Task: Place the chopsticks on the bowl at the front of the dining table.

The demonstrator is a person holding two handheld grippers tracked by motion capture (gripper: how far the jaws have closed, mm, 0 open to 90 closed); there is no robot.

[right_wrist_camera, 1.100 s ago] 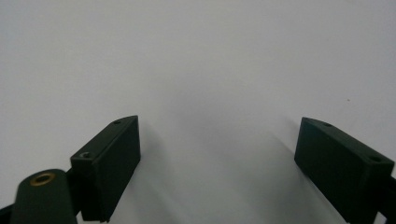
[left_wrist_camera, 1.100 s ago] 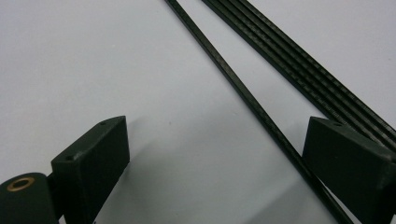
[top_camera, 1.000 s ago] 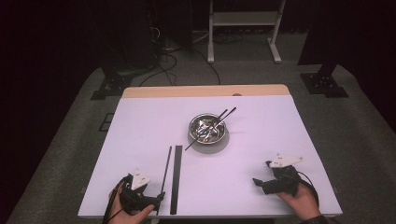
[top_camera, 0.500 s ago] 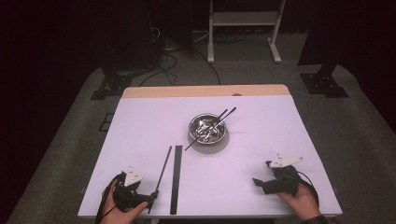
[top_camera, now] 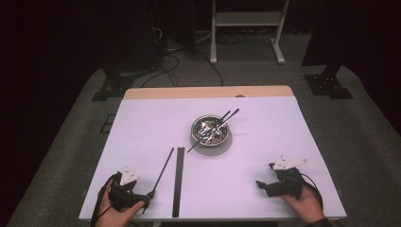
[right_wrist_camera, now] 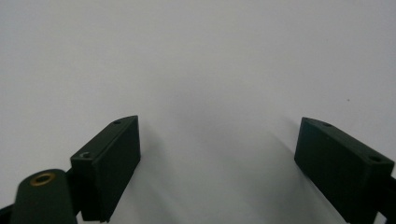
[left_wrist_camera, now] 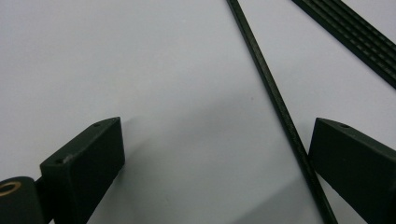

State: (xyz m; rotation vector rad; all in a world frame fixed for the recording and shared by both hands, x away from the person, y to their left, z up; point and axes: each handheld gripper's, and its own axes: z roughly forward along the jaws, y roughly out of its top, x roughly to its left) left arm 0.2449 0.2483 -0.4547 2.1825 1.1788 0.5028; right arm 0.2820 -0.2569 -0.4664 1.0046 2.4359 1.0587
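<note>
At the table's (top_camera: 142, 123) near edge, one thin black stick (top_camera: 161, 173) is flanked, ungripped, by the wide-open left claw (top_camera: 147, 198); right claw (top_camera: 260, 183) open, empty; more sticks remain in the bowl (top_camera: 211, 131).

a metal bowl (top_camera: 210, 131) holding utensils sits mid-counter (top_camera: 293, 142). a flat black strip (top_camera: 178, 179) lies near it. a white stand (top_camera: 246, 19) stands on the far floor.

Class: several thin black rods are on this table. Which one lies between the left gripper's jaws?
The loose thin rod lying flat beside the wider ribbed strip, between the left gripper's open jaws. The others rest across the metal bowl.
</note>
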